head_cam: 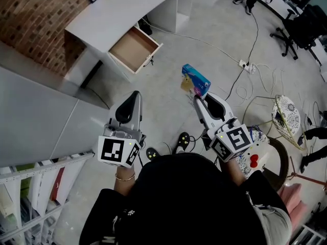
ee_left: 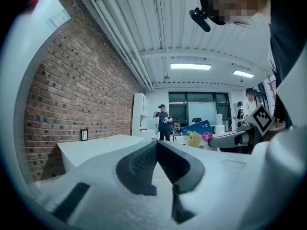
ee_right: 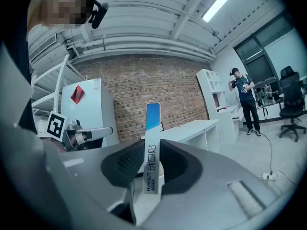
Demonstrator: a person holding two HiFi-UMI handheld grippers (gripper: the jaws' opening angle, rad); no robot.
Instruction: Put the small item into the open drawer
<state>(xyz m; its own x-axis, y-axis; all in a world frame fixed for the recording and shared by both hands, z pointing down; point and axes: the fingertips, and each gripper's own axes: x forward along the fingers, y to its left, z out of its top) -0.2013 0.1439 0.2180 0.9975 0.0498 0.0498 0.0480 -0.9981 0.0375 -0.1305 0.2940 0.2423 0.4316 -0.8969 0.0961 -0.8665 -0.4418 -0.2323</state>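
A small blue box [head_cam: 195, 79] with a yellow cartoon print is held up in the air, and my right gripper [head_cam: 200, 99] is shut on its lower end. In the right gripper view the box [ee_right: 152, 143] stands upright, edge-on, pinched between both pads. My left gripper [head_cam: 134, 99] hangs level with it to the left, shut and empty, its jaws meeting at the tip [ee_left: 157, 143]. The open wooden drawer [head_cam: 134, 49] sticks out of the white desk [head_cam: 127, 9], ahead and to the left of both grippers. It looks empty inside.
A brick wall [head_cam: 36, 14] runs behind the desk. A power strip [head_cam: 246, 65] and cables lie on the floor to the right, near office chairs [head_cam: 301, 29] and a patterned stool [head_cam: 286, 111]. A grey partition [head_cam: 36, 111] and shelving [head_cam: 30, 188] stand at the left. A person [ee_right: 244, 102] stands farther off.
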